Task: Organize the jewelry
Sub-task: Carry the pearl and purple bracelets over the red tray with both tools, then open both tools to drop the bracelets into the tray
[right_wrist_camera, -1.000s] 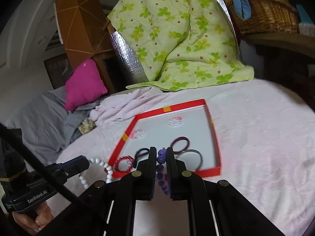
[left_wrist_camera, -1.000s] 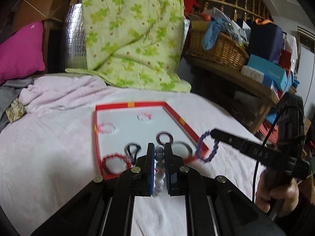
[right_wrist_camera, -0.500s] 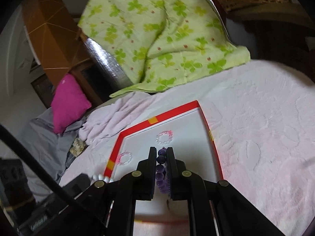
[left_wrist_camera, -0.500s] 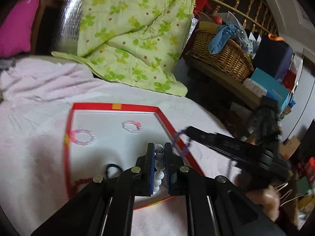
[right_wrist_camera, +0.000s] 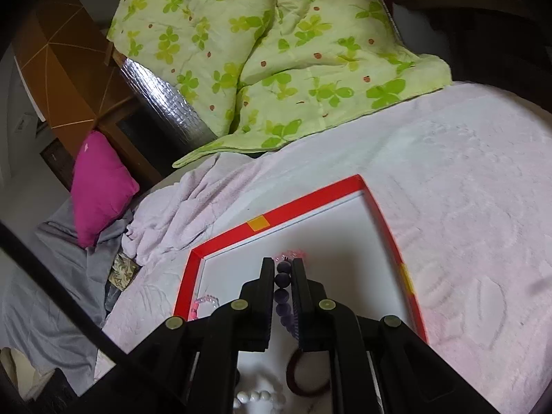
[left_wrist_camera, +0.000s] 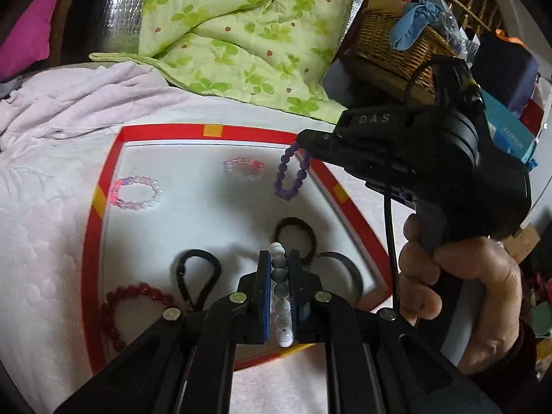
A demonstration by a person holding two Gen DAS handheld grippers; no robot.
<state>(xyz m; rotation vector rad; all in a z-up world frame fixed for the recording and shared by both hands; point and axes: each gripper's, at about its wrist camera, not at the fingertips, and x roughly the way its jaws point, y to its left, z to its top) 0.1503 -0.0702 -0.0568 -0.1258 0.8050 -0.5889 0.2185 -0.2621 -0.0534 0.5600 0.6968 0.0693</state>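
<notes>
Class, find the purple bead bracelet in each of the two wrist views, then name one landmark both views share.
Left wrist view: purple bead bracelet hangs from the right gripper, upper centre, over the tray.
Right wrist view: bracelet pinched between the fingers, lower centre.
Shared landmark: orange patch on the red tray rim.

My left gripper (left_wrist_camera: 280, 276) black with blue pads, round silver screws on its arms, my right gripper (left_wrist_camera: 303, 137) matte black, embossed "DAS", thin black cable, my bare right hand (left_wrist_camera: 459, 296), dark red cuff
</notes>
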